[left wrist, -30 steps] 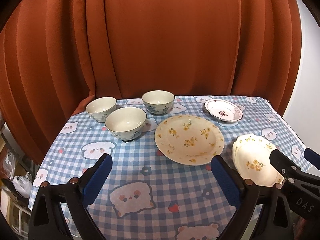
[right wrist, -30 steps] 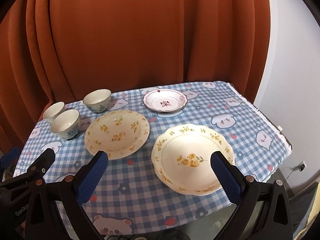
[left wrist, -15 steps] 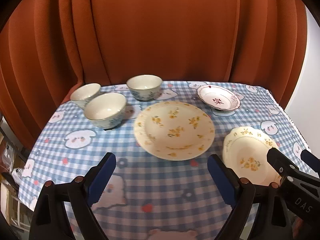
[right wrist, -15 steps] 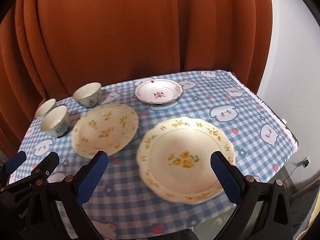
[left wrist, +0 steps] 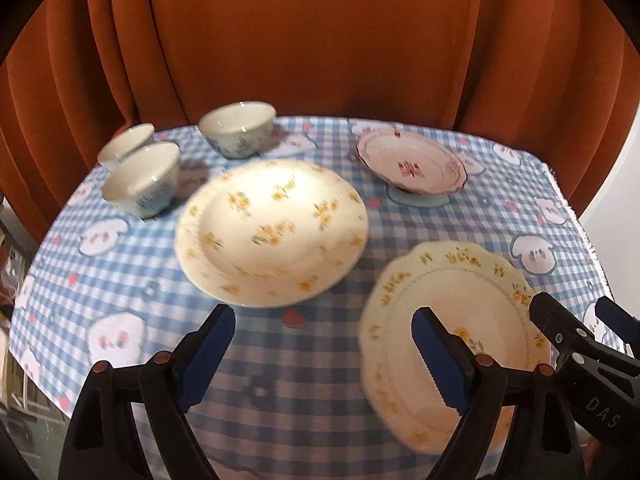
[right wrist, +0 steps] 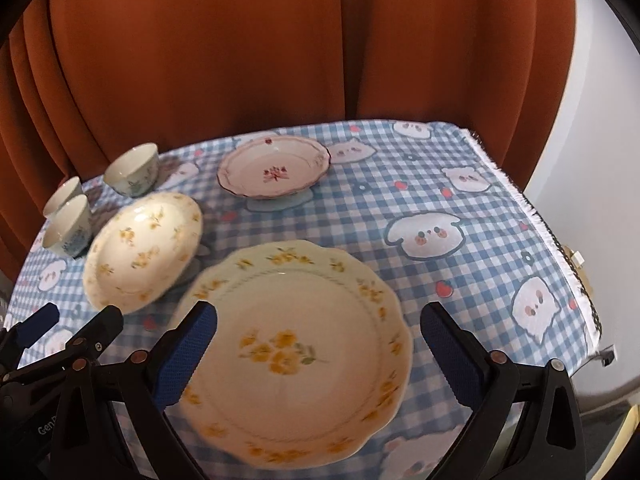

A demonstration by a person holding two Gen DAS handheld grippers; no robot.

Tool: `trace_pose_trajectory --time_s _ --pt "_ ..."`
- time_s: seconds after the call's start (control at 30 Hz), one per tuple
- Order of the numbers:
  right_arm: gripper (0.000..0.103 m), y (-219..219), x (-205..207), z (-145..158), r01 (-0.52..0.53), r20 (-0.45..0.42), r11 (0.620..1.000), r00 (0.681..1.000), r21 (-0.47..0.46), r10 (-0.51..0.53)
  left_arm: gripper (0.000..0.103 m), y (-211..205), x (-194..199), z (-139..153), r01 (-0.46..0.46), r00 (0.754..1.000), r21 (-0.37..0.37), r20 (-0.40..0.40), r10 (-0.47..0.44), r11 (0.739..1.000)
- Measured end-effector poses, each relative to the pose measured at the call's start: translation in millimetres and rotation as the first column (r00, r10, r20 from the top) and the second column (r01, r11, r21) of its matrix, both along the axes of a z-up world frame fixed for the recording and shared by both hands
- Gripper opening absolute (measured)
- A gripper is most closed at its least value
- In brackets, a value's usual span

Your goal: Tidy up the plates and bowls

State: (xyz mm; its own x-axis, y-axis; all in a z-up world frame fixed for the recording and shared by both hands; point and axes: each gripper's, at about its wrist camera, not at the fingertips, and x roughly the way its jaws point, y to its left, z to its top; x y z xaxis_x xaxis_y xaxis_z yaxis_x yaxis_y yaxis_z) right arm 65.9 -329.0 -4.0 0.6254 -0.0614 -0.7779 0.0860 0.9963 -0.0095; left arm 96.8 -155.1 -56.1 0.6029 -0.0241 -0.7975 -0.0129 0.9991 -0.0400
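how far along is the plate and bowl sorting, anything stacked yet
Nothing looks stacked. Three bowls and three plates, round yellow-flowered, scalloped and pink-flowered, sit separately on the checked cloth. The left gripper, jaws closing, and the open right gripper hold nothing; everything is left.

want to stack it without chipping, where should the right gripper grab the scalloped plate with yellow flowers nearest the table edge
Probably its near rim. The scalloped plate lies flat on the tablecloth, too wide to span, so come in low from the table's near edge and pinch the raised rim, one finger above and one below. The right gripper hangs open just short of it, already facing that side.
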Motion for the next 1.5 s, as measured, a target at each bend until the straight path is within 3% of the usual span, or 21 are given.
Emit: trace_pose_trajectory --time_s 0.27,0.53,0.9,1.0,1.03,1.3,1.5 --pt "0.095 -34 31 -40 -0.06 -0.132 0.998 0.989 0.012 0.061 0.083 -39 17 -44 -0.047 0.987 -0.003 -0.155 0.046 0.999" --pt "0.087 -48 49 -78 -0.115 -0.231 0.991 0.965 0.06 0.126 0.077 -58 22 -73 -0.101 0.966 -0.002 -0.24 0.097 0.995" --pt "0.076 -55 69 -97 -0.145 -0.263 0.982 0.949 0.123 0.173 0.077 -65 34 -76 -0.118 0.965 0.012 -0.233 0.117 0.993" --pt "0.07 -52 72 -97 -0.171 -0.26 0.976 0.944 0.135 0.201 0.076 -65 37 -76 -0.125 0.963 0.007 -0.24 0.123 0.992" --pt "0.064 -49 73 -96 -0.191 -0.257 0.97 0.94 0.147 0.224 0.076 -65 37 -76 -0.127 0.962 0.004 -0.241 0.124 0.992" --pt "0.064 -49 77 -94 -0.166 -0.306 0.974 0.929 0.153 0.207 0.076 -63 38 -74 -0.119 0.953 -0.017 -0.283 0.11 0.993" --pt "0.064 -37 73 -85 -0.179 -0.294 0.974 0.932 0.137 0.213 0.076 -53 29 -65 -0.119 0.956 -0.025 -0.271 0.108 0.993"
